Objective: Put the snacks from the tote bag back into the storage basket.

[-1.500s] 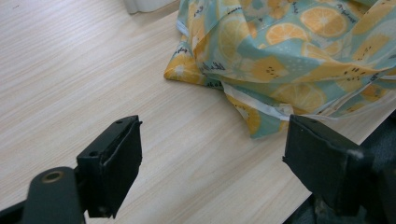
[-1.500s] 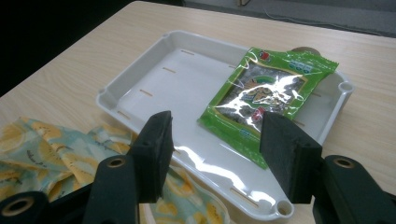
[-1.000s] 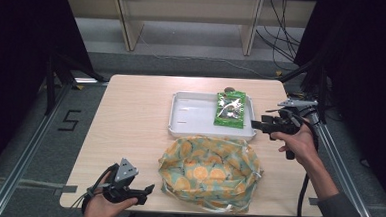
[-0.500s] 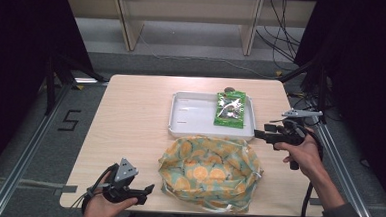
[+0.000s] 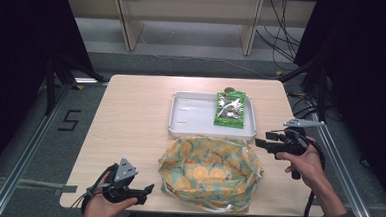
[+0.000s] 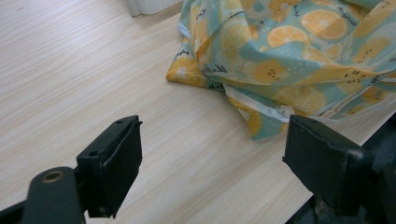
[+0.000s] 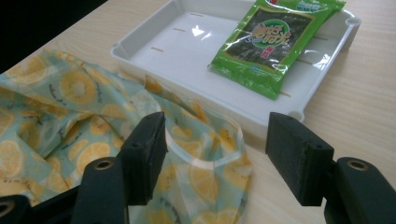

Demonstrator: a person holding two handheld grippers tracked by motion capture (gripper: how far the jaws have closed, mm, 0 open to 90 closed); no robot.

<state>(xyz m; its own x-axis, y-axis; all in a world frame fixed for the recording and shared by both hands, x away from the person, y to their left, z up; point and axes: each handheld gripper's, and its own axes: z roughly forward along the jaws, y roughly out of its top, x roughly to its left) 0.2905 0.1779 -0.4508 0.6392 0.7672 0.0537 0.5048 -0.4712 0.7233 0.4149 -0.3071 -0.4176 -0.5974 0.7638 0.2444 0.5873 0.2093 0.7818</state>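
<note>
A fabric bag (image 5: 210, 172) printed with orange slices lies crumpled at the table's near middle. Behind it stands a white tray (image 5: 190, 116) with a green snack packet (image 5: 229, 109) in its right half. My right gripper (image 5: 260, 142) hovers at the bag's right edge and points left. Its jaws are open and have just opened a little further, with nothing between them. In the right gripper view, the right gripper (image 7: 217, 140) frames the bag's rim (image 7: 205, 154) and the tray's corner (image 7: 294, 114). My left gripper (image 5: 146, 192) rests open at the near left edge, just short of the bag (image 6: 289, 51).
A small dark object (image 5: 229, 89) sits behind the tray near the far edge. Bare wood (image 5: 130, 115) spreads over the table's left half. Black cables trail from both grippers, and metal frame rails run along both sides of the table.
My right gripper has drawn back from beside the tray toward the near side and sunk a little, and now sits by the bag's right edge. The left gripper has stayed put.
</note>
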